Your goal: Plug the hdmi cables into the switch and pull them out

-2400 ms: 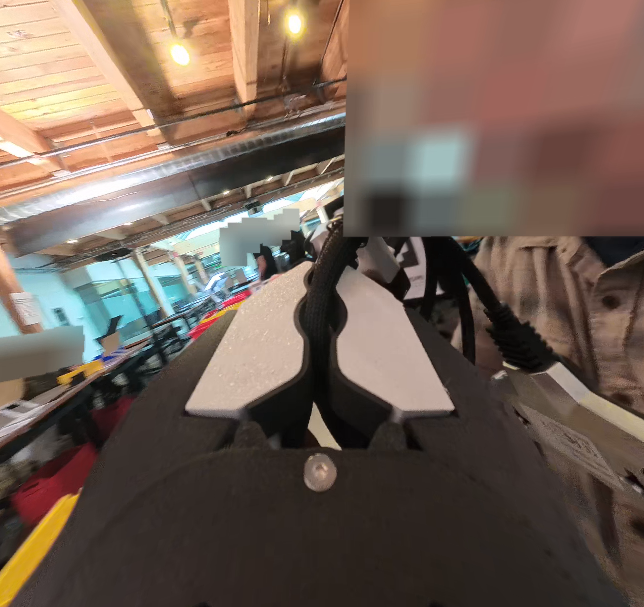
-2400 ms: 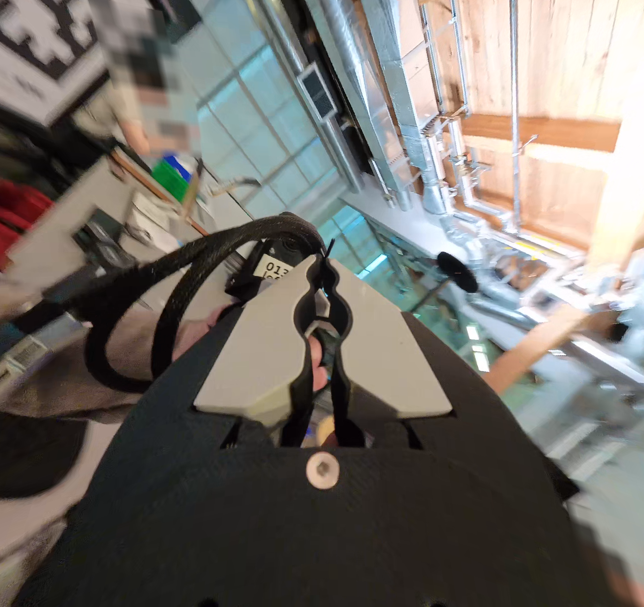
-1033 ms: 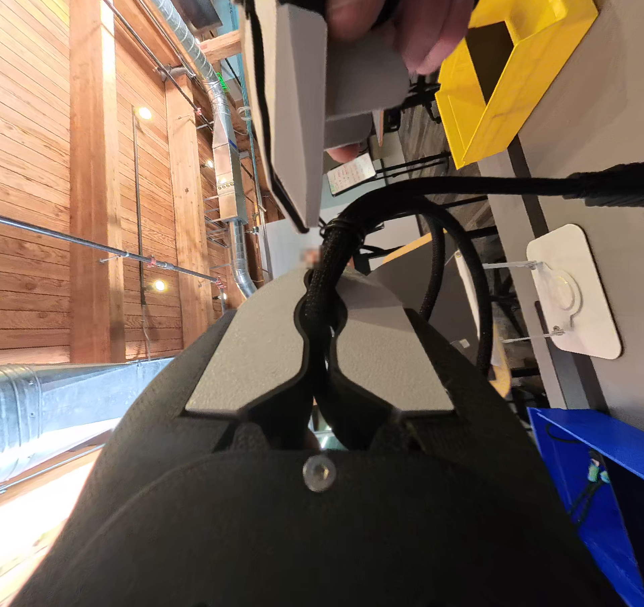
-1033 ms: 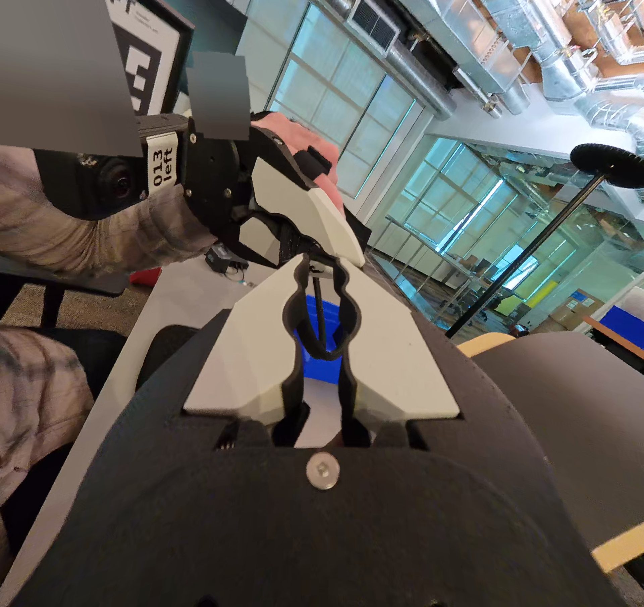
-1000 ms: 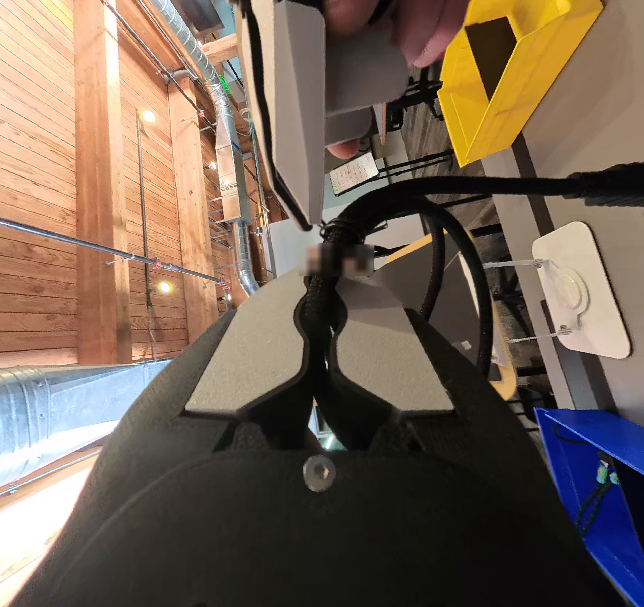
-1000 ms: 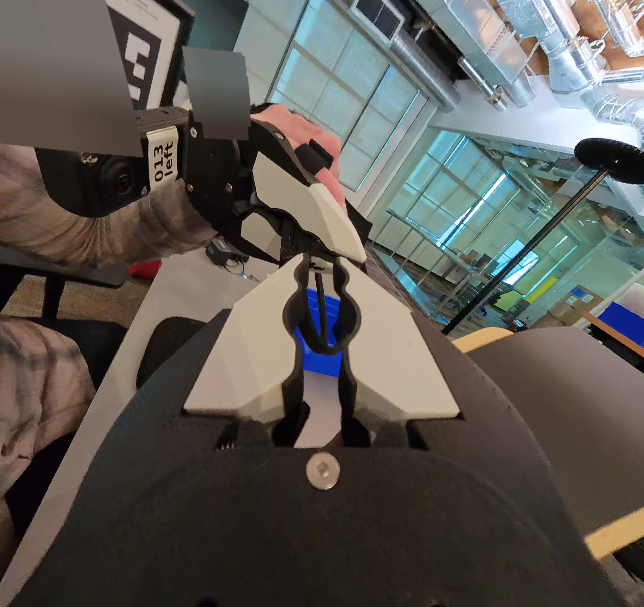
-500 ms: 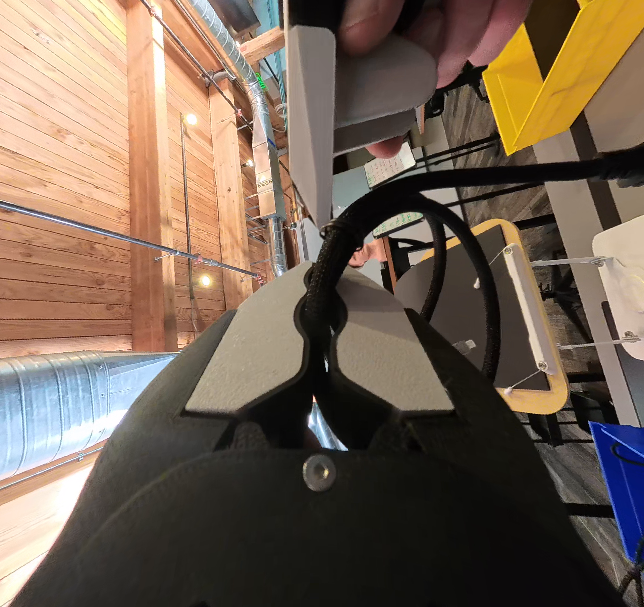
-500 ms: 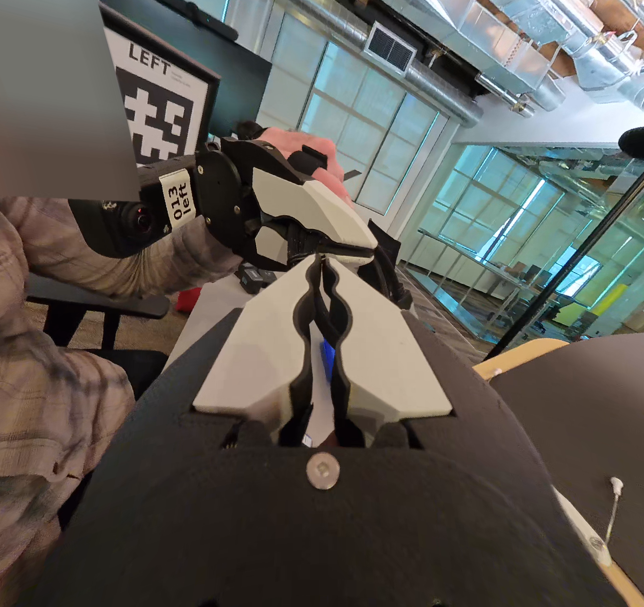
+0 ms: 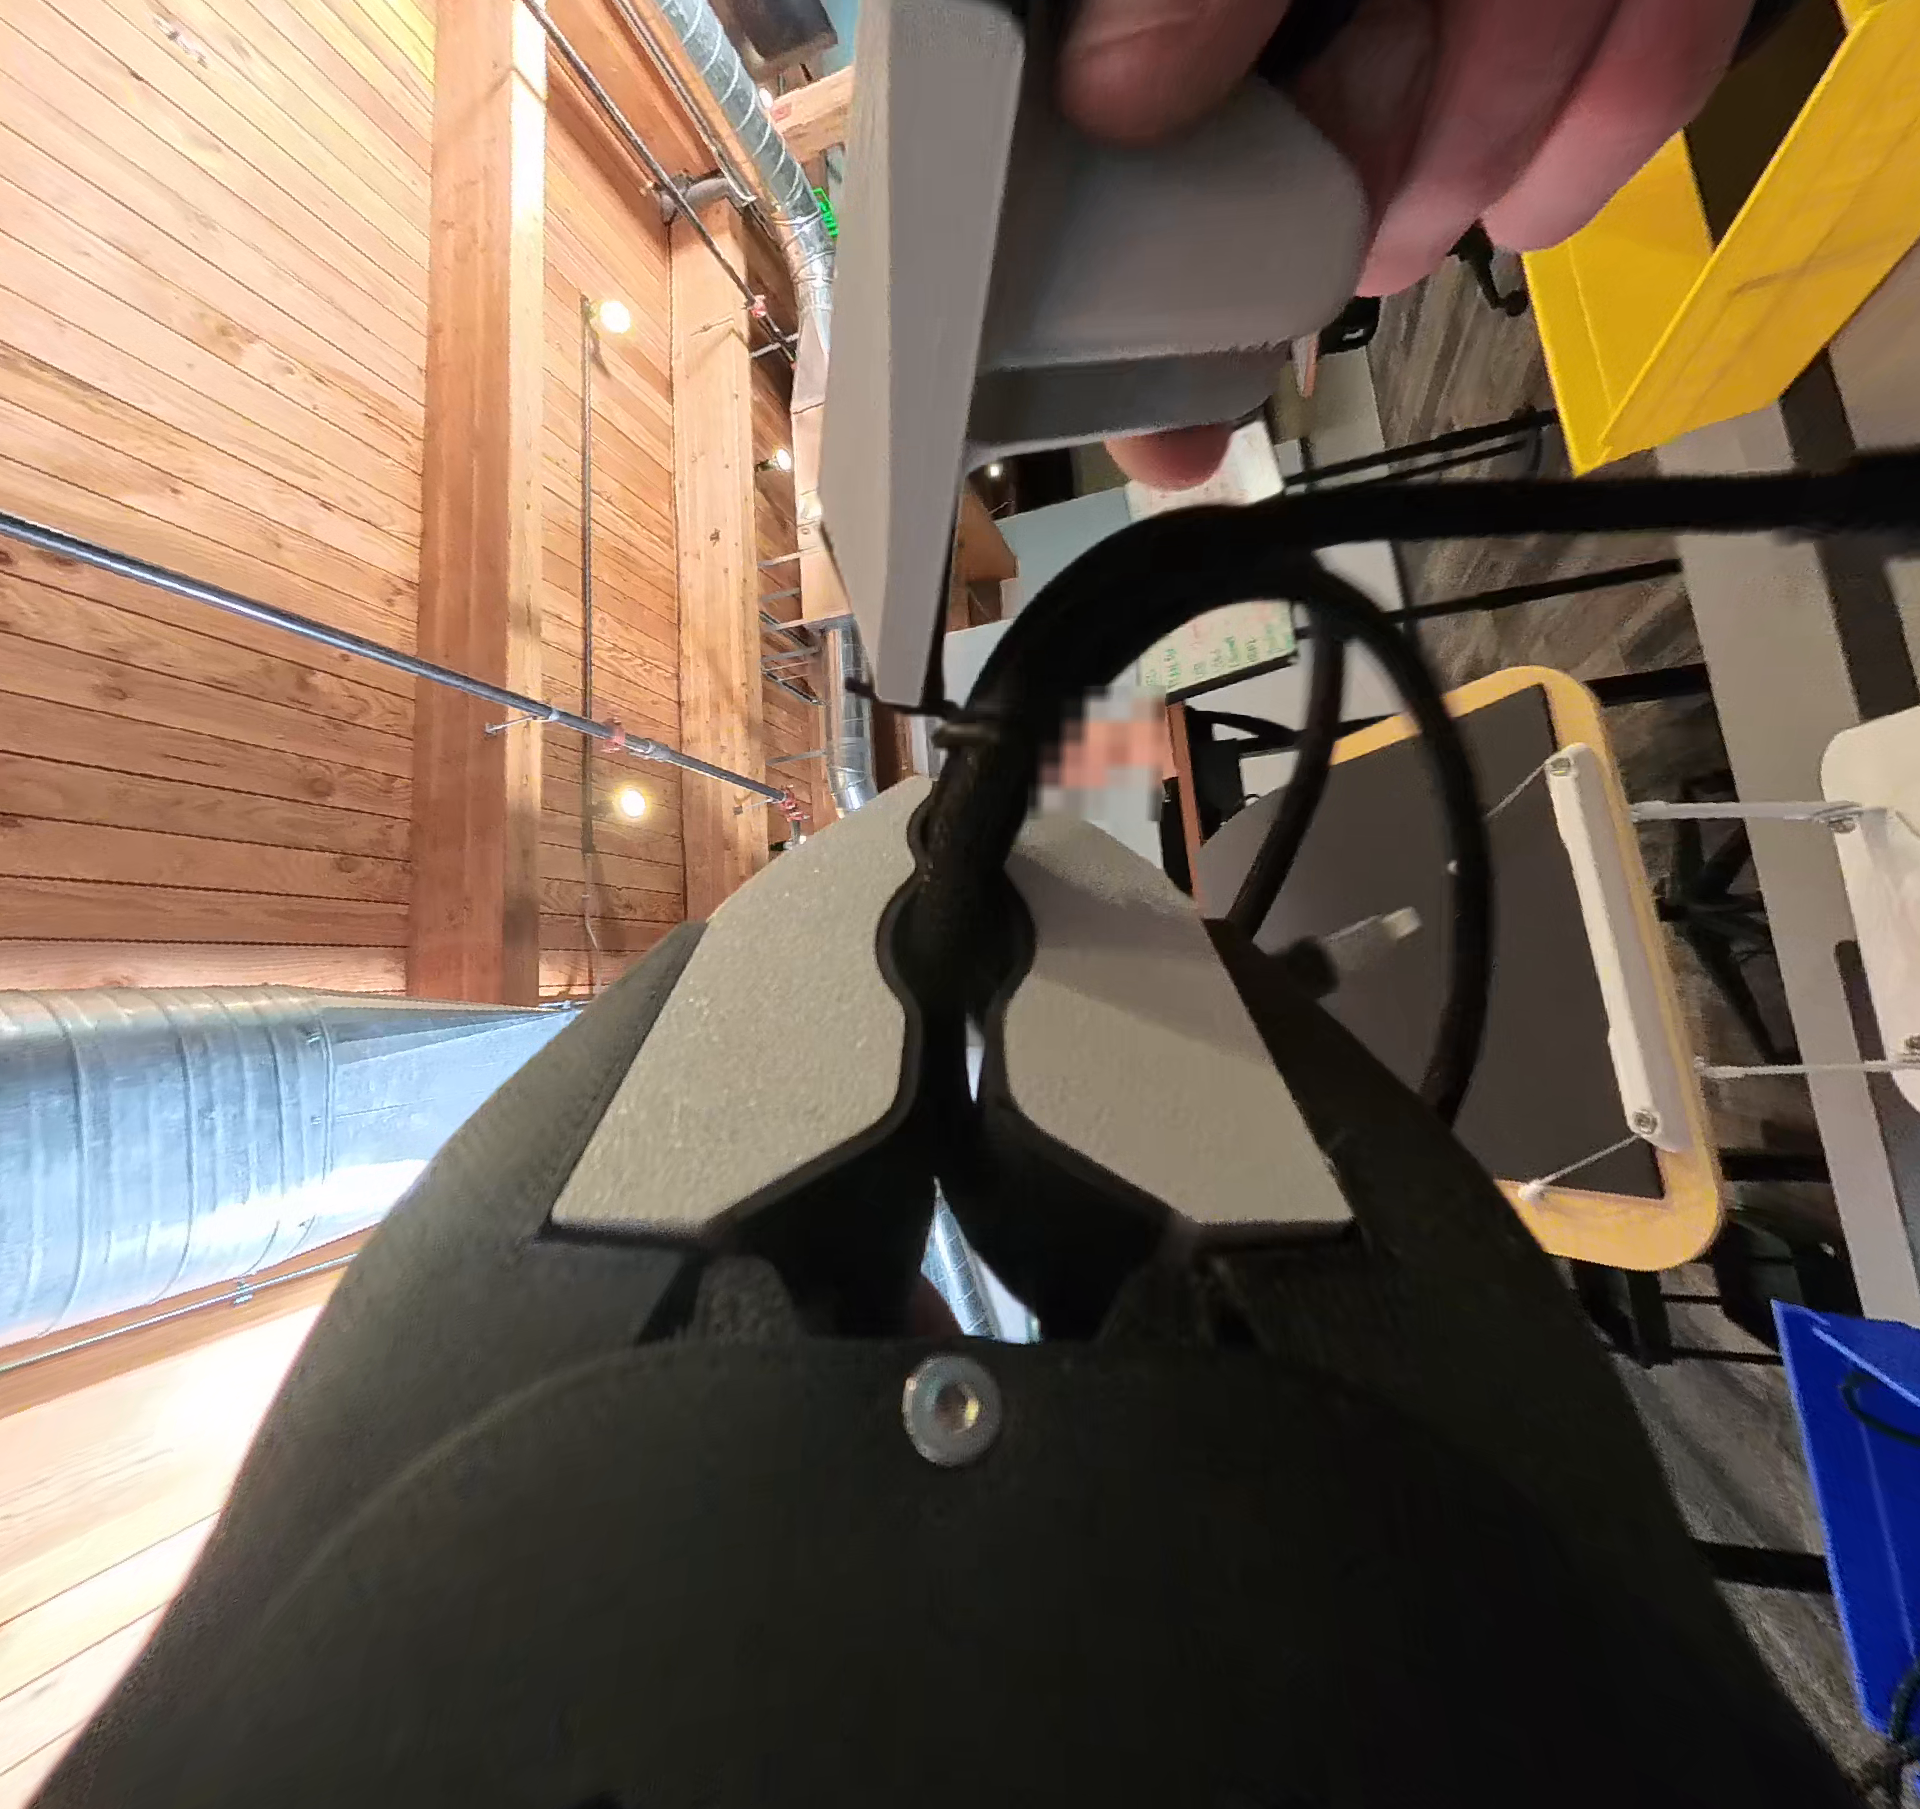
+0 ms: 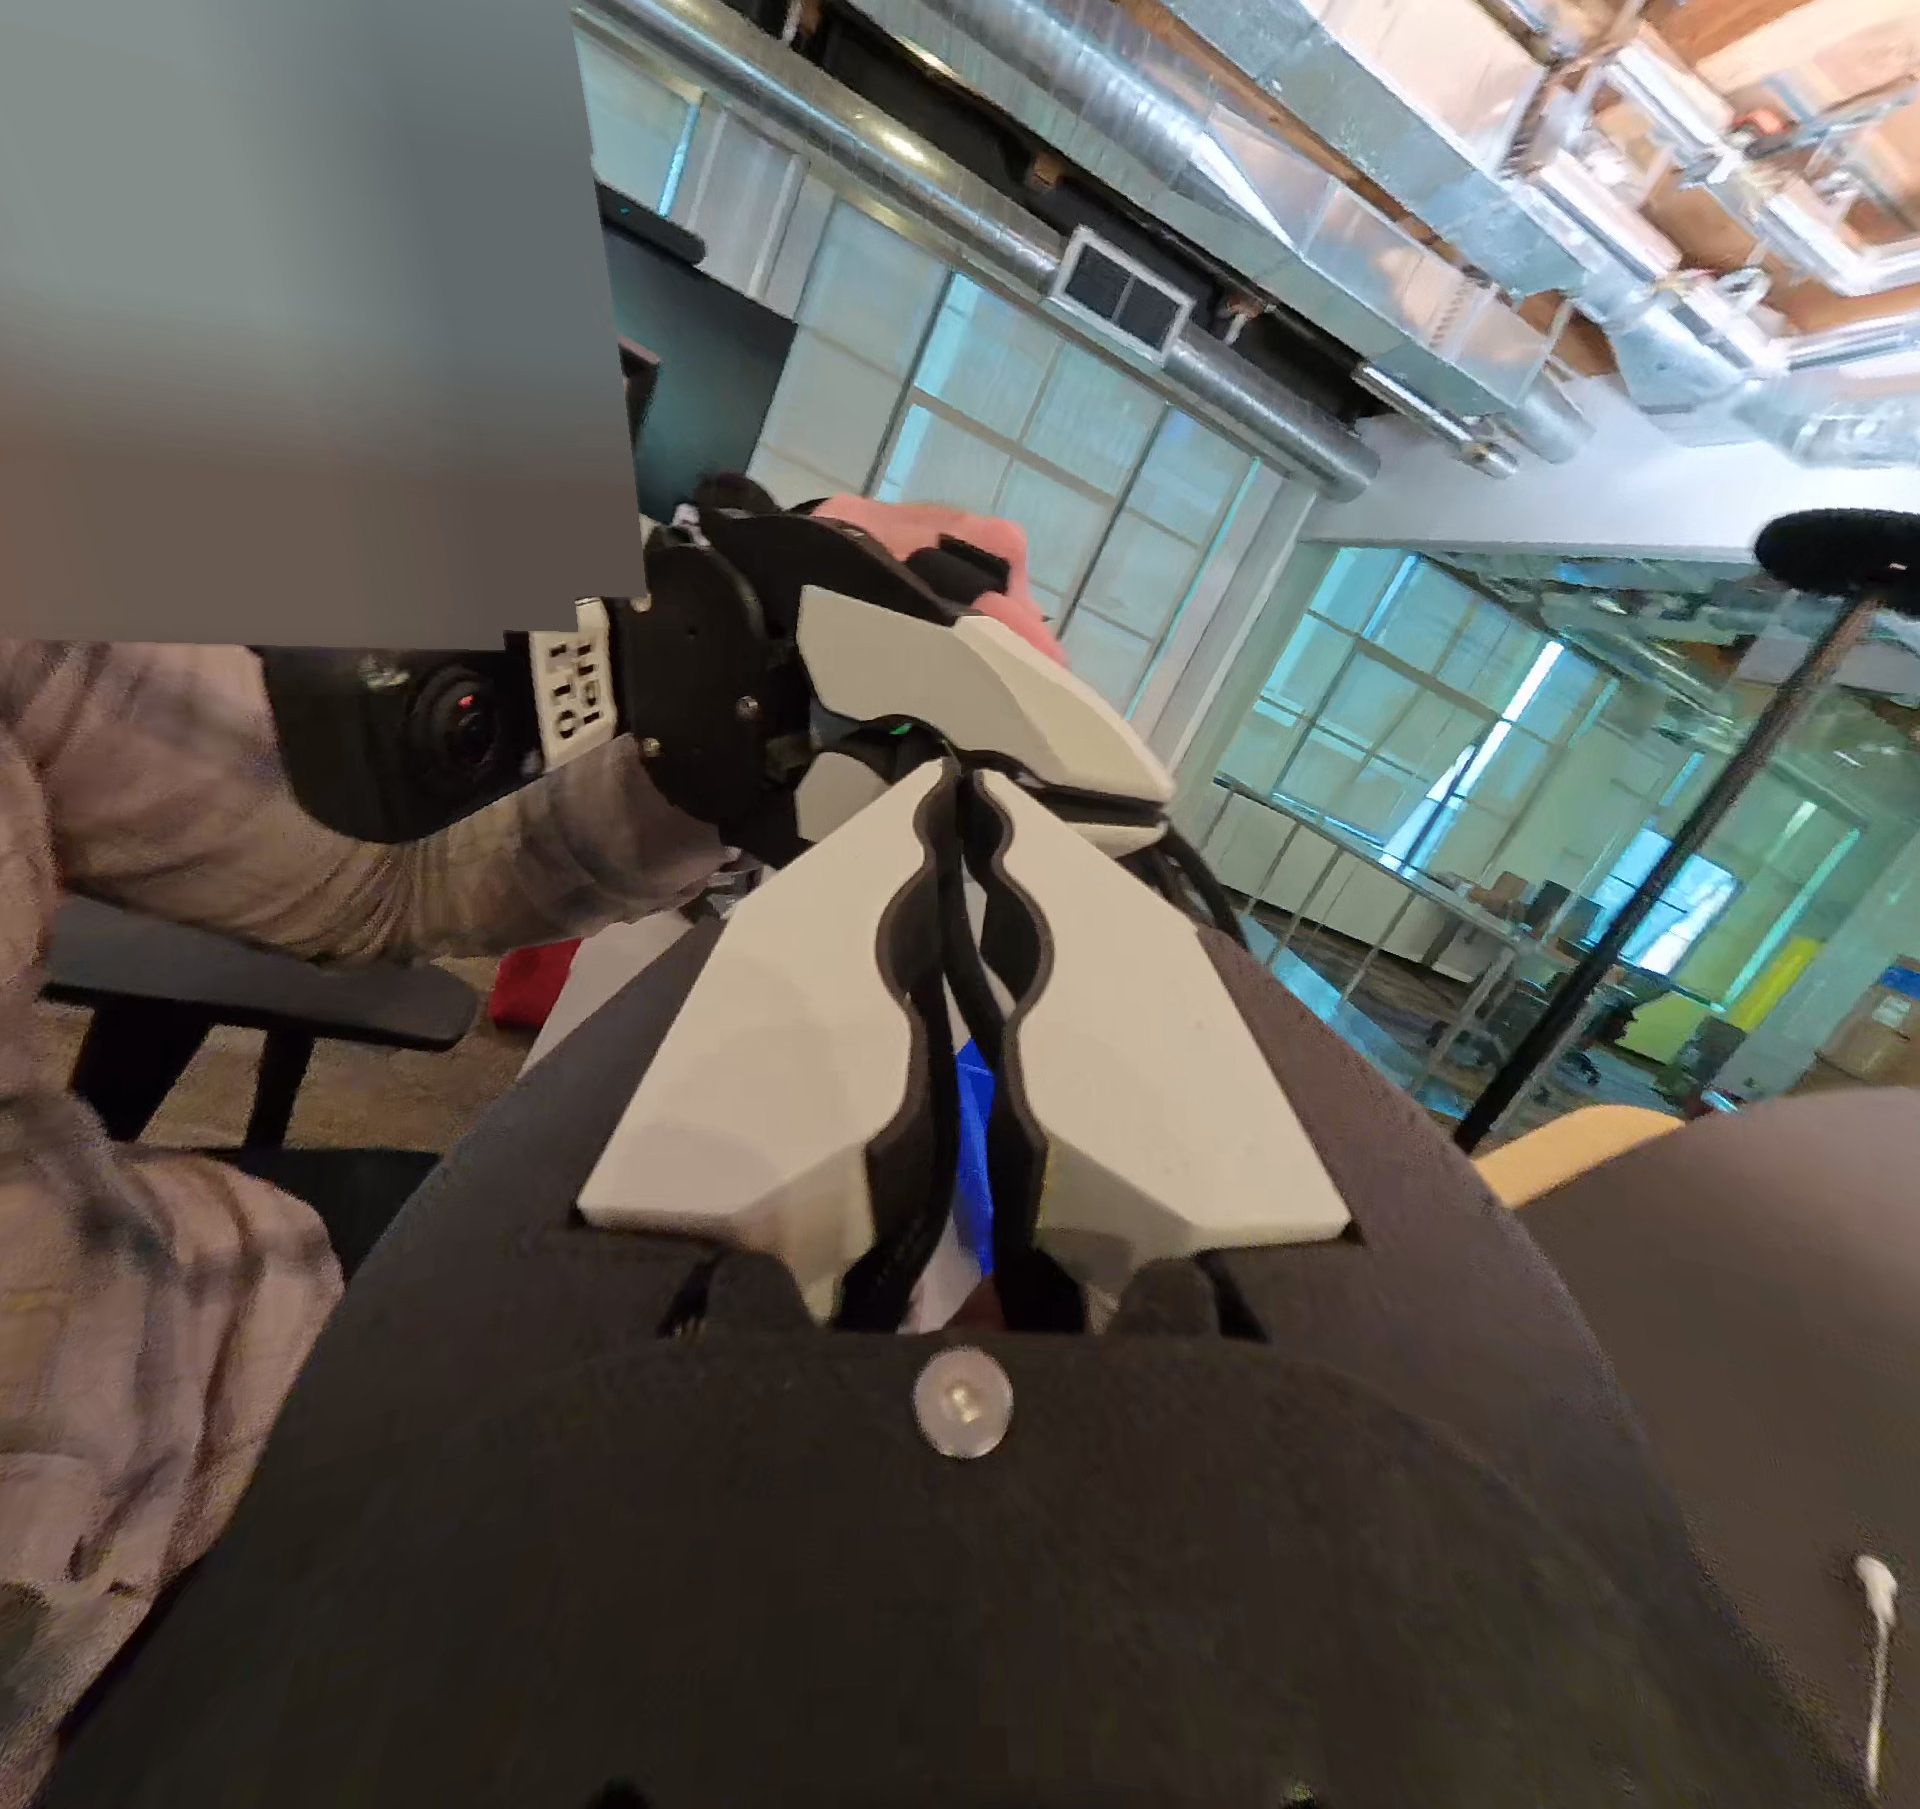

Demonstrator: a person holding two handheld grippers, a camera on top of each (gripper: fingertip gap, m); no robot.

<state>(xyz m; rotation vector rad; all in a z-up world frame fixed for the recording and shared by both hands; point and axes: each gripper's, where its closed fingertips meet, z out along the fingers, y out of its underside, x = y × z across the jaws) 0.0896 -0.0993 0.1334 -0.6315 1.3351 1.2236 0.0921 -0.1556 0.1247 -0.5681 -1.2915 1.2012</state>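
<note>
The right gripper (image 9: 914, 689) hangs tip to tip with the left gripper (image 9: 961, 824), blocking the way straight ahead. A braided black cable (image 9: 1382, 637) loops across the space to the right. Beyond it, a yellow bin (image 9: 1745, 232) sits at the grey table's (image 9: 1756, 679) edge.

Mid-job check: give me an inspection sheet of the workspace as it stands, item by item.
Surface: grey table, only an edge in view.
Job's things: black braided HDMI cable; switch nothing seen.
Clutter: yellow bin, blue bin, white pad.
Grippers: left gripper shut on the HDMI cable; right gripper nearly closed over thin black strands, tips meeting the left gripper's.
Cables: the HDMI cable loops rightward, held off the table.
Surroundings: wood plank wall, metal duct, glass partitions, chair.
</note>
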